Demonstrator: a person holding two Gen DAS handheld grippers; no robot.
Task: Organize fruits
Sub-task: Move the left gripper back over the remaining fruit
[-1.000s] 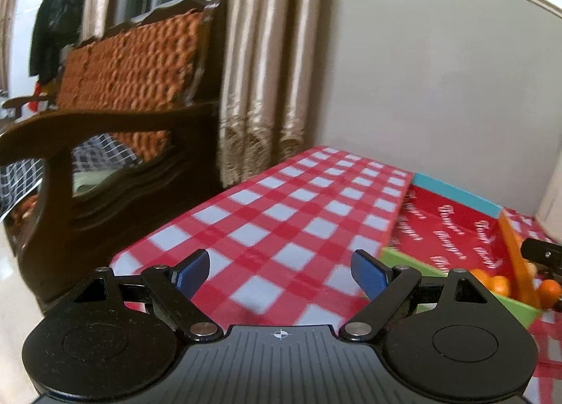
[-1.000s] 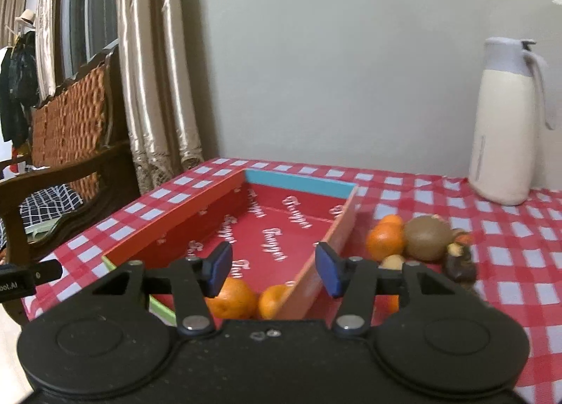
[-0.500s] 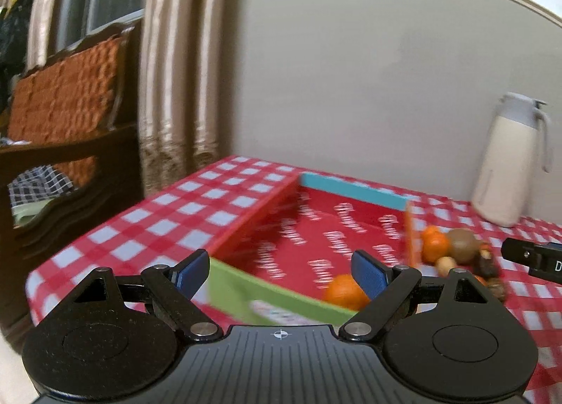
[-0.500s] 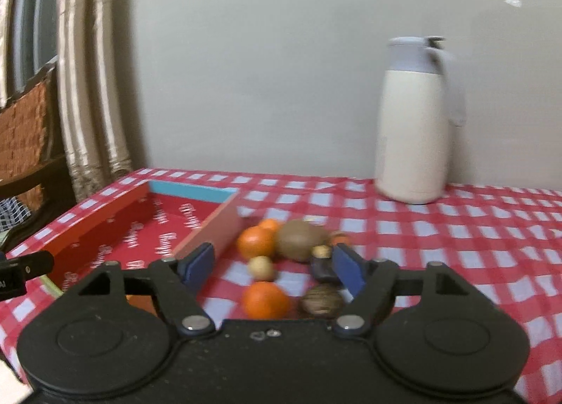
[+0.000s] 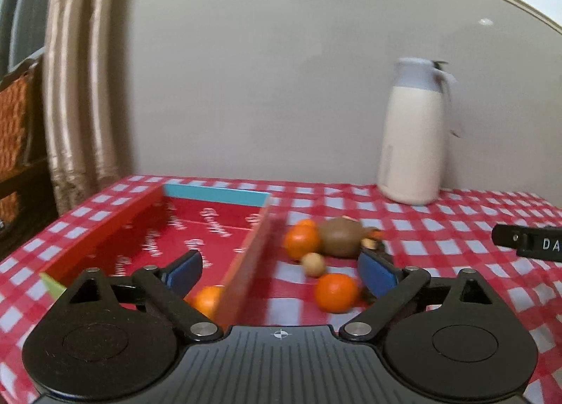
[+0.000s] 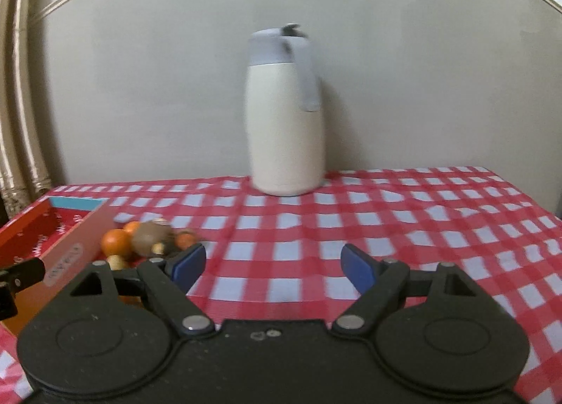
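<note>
A red box with a blue far wall lies at the table's left; an orange sits inside near its front. Right of the box lies a fruit pile: an orange, another orange, a brown kiwi, a small tan fruit and dark pieces. My left gripper is open and empty, hovering over the box's right wall. My right gripper is open and empty over bare cloth, with the pile and box to its left.
A cream thermos jug stands at the back by the wall. The red-checked cloth stretches to the right. Curtains and a wooden chair are off the table's left edge.
Both grippers have swung right: the left view went from chair and cloth to box and fruit pile; the right view from the box to the jug. Both stayed open.
</note>
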